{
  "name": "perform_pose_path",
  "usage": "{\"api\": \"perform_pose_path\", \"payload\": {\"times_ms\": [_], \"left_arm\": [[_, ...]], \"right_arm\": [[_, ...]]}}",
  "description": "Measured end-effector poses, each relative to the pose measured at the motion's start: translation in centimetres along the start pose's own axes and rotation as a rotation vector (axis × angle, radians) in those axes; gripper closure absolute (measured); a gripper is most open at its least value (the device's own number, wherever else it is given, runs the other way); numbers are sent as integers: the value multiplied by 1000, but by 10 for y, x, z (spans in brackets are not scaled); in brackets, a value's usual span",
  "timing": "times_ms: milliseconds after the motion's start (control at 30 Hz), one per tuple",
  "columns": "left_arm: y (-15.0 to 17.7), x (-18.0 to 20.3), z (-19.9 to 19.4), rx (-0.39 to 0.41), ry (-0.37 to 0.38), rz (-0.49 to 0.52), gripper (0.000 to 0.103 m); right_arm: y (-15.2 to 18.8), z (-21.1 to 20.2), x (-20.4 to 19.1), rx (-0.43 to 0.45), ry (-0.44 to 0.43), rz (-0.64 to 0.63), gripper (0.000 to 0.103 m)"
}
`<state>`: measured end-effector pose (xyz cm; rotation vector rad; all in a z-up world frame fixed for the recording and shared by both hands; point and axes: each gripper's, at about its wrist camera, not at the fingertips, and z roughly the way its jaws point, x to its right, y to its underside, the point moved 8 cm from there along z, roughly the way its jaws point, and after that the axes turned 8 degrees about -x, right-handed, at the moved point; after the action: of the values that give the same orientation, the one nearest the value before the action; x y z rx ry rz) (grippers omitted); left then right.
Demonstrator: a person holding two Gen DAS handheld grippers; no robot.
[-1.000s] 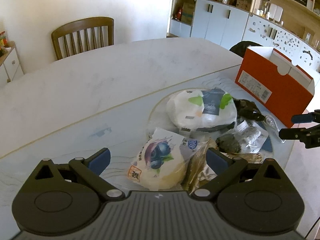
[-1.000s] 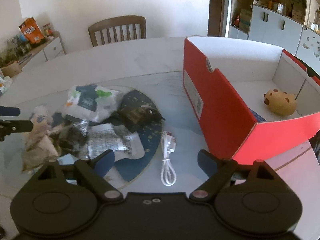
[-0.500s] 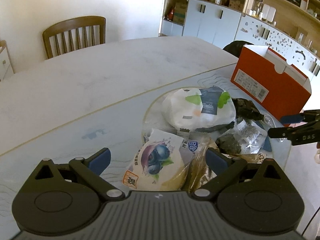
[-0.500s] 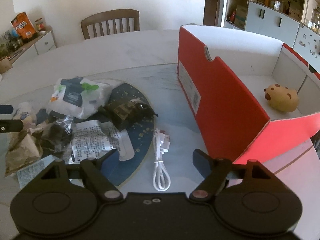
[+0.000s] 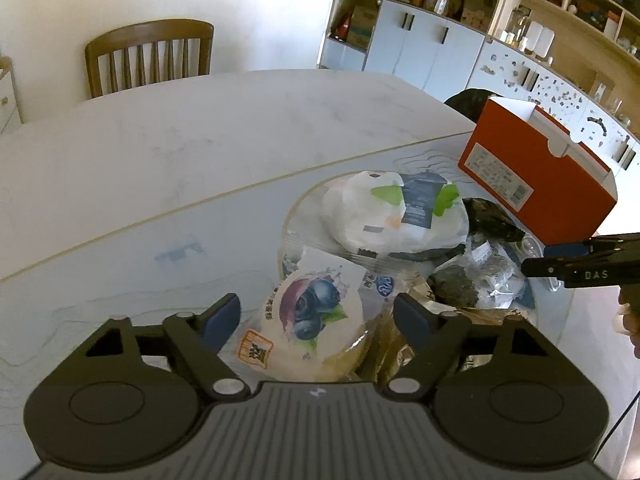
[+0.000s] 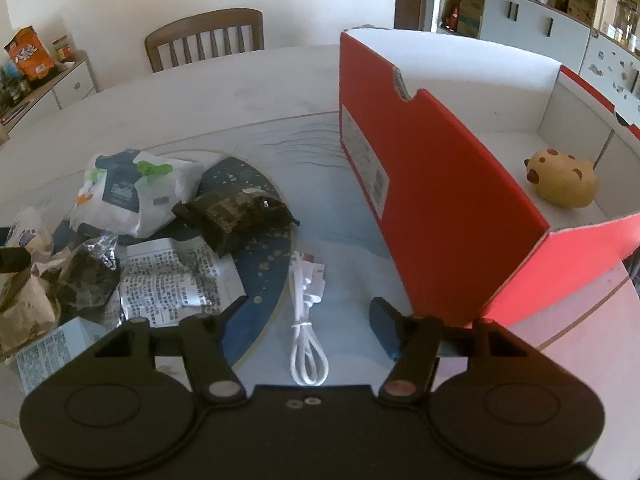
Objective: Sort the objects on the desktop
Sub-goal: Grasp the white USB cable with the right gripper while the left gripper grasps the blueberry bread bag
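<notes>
So starting on the left: the left gripper [image 5: 318,318] has its jaws closing around the blueberry snack packet [image 5: 314,322], which sits right between the fingers. The pads don't look like they're pressing on it yet, there's a visible gap on the left side. My worry here is that the packet is puffy and slick, and it's leaning against a crinkly brown wrapper [image 5: 394,344] just beside the right finger. If the squeeze lands off-centre, that finger could pinch the wrapper too and drag both out, or the packet just squirts forward into the white tissue pack [image 5: 394,216] ahead of it.

Moving right: the right gripper [image 6: 310,318] is also closing, about half-wide, with the white USB cable [image 6: 308,320] lying straight ahead between its fingers, not touched yet as far as I can tell. The cable is thin and flat on the table, so the pads could easily close above it and catch nothing. It's also only loosely tied, so grabbing one strand might let the rest unspool and dangle.

Further right, the red shoebox [image 6: 436,200] stands very near the right finger. Any drift that way could bump the box wall and shove it, with the cookie-shaped toy [image 6: 562,182] already inside.
</notes>
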<state>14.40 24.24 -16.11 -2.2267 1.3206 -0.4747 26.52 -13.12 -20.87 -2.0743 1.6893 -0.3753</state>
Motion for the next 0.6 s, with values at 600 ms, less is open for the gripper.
{"api": "perform_pose_path", "payload": {"times_ms": [600], "left_arm": [[7,-5,-8,3,-24,-47,49]], "right_arm": [[-1,1,-6,7,45,-43,78]]}}
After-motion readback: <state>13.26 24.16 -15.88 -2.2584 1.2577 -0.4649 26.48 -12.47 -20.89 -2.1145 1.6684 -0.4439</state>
